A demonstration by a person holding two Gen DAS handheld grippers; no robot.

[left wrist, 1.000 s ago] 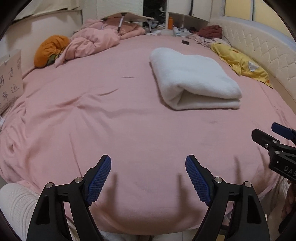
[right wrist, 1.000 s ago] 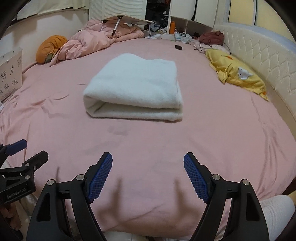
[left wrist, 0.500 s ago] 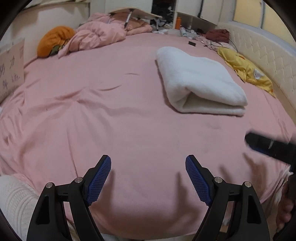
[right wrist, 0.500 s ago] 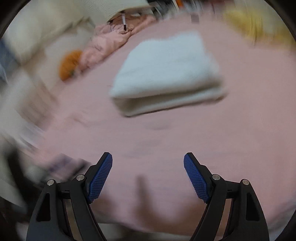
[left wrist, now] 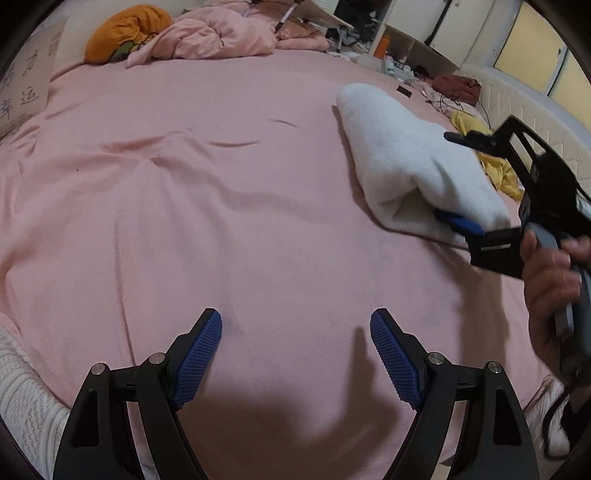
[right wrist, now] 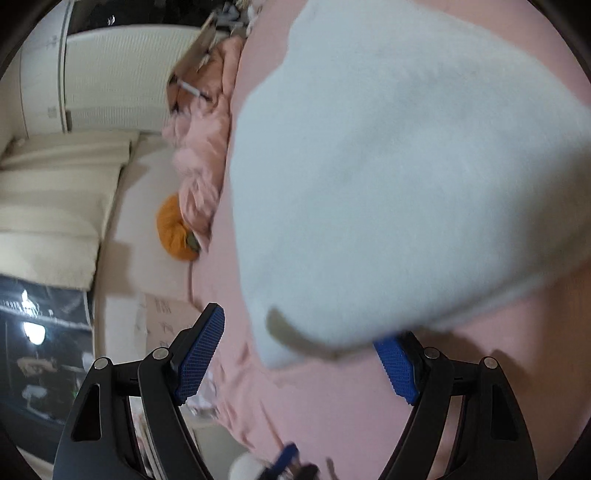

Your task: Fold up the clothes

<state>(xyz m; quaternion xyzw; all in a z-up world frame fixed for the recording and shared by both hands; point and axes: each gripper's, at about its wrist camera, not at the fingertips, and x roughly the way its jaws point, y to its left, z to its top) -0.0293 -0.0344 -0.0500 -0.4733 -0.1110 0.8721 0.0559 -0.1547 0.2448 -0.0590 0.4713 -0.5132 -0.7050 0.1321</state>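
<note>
white folded cloth (left wrist: 417, 162) lies on the pink bedsheet (left wrist: 221, 221), right of centre and toward the far side, already doubled over into a thick bundle with its rounded fold edge facing near.

right gripper (left wrist: 465, 184) is turned on its side at the near right corner of the bundle. jaws spread wide — one finger rides above the top layer, the blue-padded one sits low at the bottom edge, tucked under or against it; i cannot tell which. in the right wrist view the cloth (right wrist: 406, 166) fills the frame and overhangs the right pad (right wrist: 395, 365), while the other pad is clear of it. not yet clamped, so nothing held. judgement: the sideways roll is there to bracket the whole thickness of the bundle, so a close would pinch all layers at once.

a hand (left wrist: 550, 288) grips the right tool's handle at the right edge.

left gripper (left wrist: 295, 354) hovers low over bare sheet at the near edge, jaws wide apart, holding nothing, well apart from the cloth — likely parked out of the way, or waiting to take the other corner.

stage: fits either another fold or picking up a finished bundle; the pictures do not settle it.

far side: rumpled pink duvet (left wrist: 221, 37) and an orange cushion (left wrist: 125, 31), clear of the work.
</note>
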